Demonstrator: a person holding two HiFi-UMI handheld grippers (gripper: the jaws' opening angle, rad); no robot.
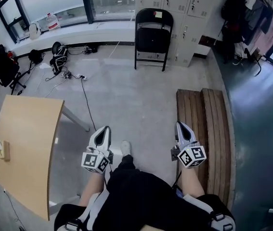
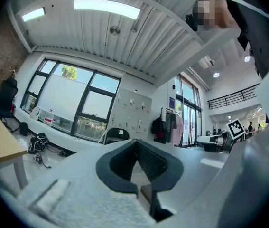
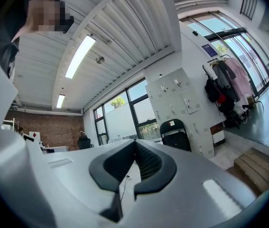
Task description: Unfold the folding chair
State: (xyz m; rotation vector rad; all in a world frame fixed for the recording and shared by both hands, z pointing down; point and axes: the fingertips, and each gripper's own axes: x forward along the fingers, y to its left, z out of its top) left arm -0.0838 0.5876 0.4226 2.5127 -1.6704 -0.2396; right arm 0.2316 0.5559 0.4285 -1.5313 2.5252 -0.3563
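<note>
A black folding chair [image 1: 153, 37] stands folded flat against the grey lockers at the far side of the room. It also shows small in the left gripper view as the chair [image 2: 116, 135] and in the right gripper view as the chair [image 3: 174, 134]. My left gripper [image 1: 103, 129] and right gripper [image 1: 180, 125] are held out level in front of the person's body, far short of the chair and pointing toward it. In both gripper views the jaws of the left gripper [image 2: 136, 141] and of the right gripper [image 3: 135, 142] meet at the tips with nothing between them.
A light wooden table [image 1: 25, 143] stands at the left. A slatted wooden bench [image 1: 206, 129] lies at the right beside a dark green floor. Bags and cables [image 1: 59, 57] lie under the window. Clothes hang on a rack [image 1: 252, 18] at the far right.
</note>
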